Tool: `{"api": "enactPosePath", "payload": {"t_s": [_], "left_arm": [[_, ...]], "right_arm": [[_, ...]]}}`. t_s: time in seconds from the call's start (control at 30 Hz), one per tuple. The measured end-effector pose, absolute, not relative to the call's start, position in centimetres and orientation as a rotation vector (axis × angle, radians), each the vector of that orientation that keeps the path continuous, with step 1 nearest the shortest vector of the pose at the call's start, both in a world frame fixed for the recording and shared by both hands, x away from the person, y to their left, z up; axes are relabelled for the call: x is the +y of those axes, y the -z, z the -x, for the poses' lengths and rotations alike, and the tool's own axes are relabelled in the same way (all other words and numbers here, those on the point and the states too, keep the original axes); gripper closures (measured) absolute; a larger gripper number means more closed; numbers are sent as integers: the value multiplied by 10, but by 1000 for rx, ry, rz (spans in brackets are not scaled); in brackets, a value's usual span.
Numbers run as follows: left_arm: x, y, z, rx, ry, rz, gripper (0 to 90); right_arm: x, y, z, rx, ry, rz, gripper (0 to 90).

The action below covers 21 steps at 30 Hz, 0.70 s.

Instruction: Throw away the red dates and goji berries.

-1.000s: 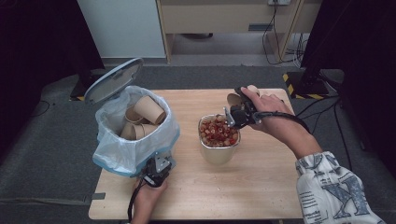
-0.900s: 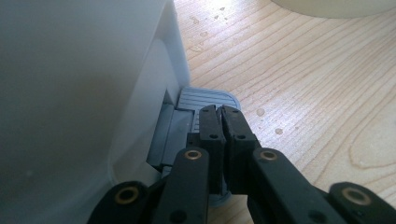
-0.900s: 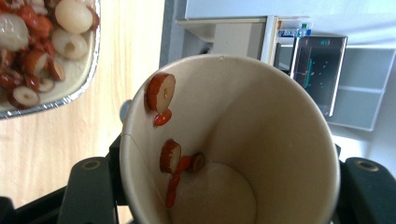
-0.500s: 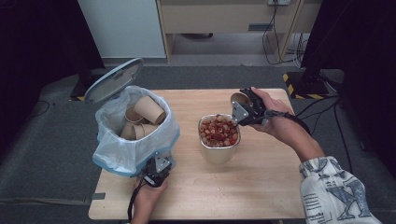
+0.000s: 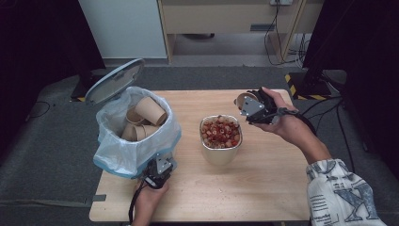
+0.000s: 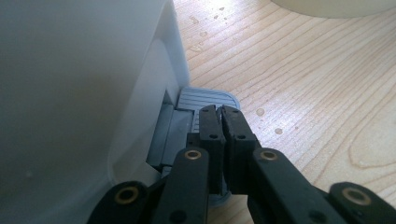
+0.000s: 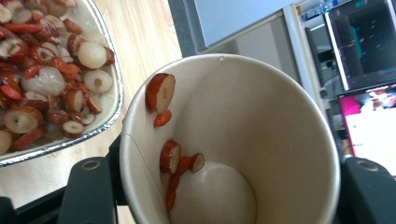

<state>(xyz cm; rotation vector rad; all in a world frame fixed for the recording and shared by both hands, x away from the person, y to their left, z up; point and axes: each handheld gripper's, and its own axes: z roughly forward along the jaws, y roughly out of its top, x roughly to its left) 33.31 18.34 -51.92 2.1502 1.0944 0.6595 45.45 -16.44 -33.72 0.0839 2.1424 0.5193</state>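
cup (image 7: 261, 140) tan | fruit slices (image 5: 220, 133) red-white | bin liner (image 5: 136, 153) pale blue | table (image 5: 263, 188) light wood

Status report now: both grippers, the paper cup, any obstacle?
Left gripper shut, on grey bin pedal. Right gripper shut on brown paper cup, few fruit slices stuck inside. Nothing blocking.

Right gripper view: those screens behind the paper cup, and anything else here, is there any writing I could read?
None can be read.
Screens in the right gripper view: coloured shapes, too blurred to read.
Sleeve in the high view: large dark letter-like print, perhaps "K", not legible as a word.
Paper cup: no print on the inside that shows.
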Motion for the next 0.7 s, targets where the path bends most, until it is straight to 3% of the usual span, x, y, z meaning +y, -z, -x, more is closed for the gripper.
{"api": "enactPosePath", "payload": {"t_s": [0.7], "left_arm": [[183,519,-333,1093,-661,-2150,867]], "right_arm": [[-219,338,-472,2265,-897,-434,342]]}}
